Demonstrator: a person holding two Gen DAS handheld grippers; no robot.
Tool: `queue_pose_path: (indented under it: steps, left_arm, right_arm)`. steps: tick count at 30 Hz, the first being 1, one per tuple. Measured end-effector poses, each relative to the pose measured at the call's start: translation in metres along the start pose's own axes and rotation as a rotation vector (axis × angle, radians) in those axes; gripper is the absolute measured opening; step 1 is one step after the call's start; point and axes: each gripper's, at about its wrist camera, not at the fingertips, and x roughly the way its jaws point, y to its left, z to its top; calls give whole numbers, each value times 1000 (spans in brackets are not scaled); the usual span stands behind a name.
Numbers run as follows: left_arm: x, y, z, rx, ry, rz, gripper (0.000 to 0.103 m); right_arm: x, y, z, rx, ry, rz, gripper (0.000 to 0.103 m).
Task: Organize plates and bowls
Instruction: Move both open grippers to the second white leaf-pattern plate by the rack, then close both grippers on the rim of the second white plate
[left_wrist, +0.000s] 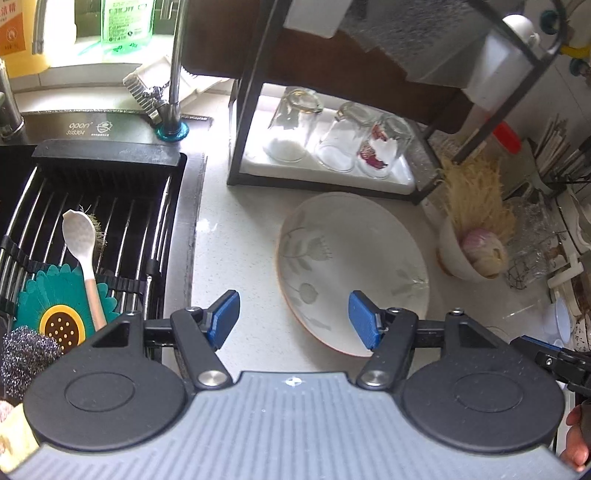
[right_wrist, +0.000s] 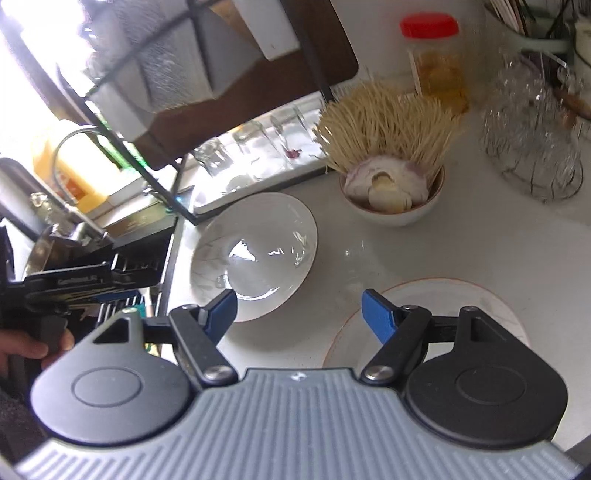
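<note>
A white deep plate with a grey floral print and brown rim (left_wrist: 351, 266) lies on the white counter; it also shows in the right wrist view (right_wrist: 255, 254). My left gripper (left_wrist: 293, 319) is open and empty, its right finger over the plate's near rim. A second flat plate with a brown rim (right_wrist: 443, 306) lies at the lower right of the right wrist view. My right gripper (right_wrist: 299, 314) is open and empty, between the two plates, its right finger above the flat plate. A small bowl holding onion and garlic (right_wrist: 395, 199) stands behind.
A black rack with upturned glasses on a white tray (left_wrist: 332, 147) stands behind the deep plate. The sink with a drainer rack, spoon and scrubbers (left_wrist: 92, 240) is at the left. A bunch of toothpick-like sticks (right_wrist: 384, 125), a red-lidded jar (right_wrist: 436, 62) and a wire basket of glassware (right_wrist: 532, 147) stand at the back right.
</note>
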Motion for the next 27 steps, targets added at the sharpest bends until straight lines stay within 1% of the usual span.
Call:
queue_pose_path:
  steps: [2,6,10,13,14,16,17,21,23,25,27]
  left_arm:
    - [10,6,5,-2,13,-15,70]
    - [28,9,10,6,47,-38,70]
    - [42,9,15,18,69,-59,70]
    - [54,14,20,-9,88,-81,69]
    - [59,15,21,-11,94,-86,69]
    - [67,17,26,1,102,-89,69]
    - [71,18,29,5,105,-91,67]
    - [87,22,39,13,136,-116,54]
    - [94,19,40,57,159,-146,47]
    - [99,18,41,81,175,-141,45]
    - [106,21,43,67,192,-147,39]
  right_arm:
    - [11,4,3,2,12,-10,76]
    - [28,10,7,7,19,0,75]
    - [50,11,12,50,45,-17,72]
    - [65,9,15,77,56,-54,66]
    - [69,8,17,88,60,-63,62]
    - [77,6,19,107,69,-75,59]
    - [80,5,20,110,72,-78,57]
    - [94,7,24,107,83,-87,52]
    - [101,6,25,123,91,-96,47]
    - [109,5,27,143,103,-103,44]
    - [116,4,28,150,112,-117,41]
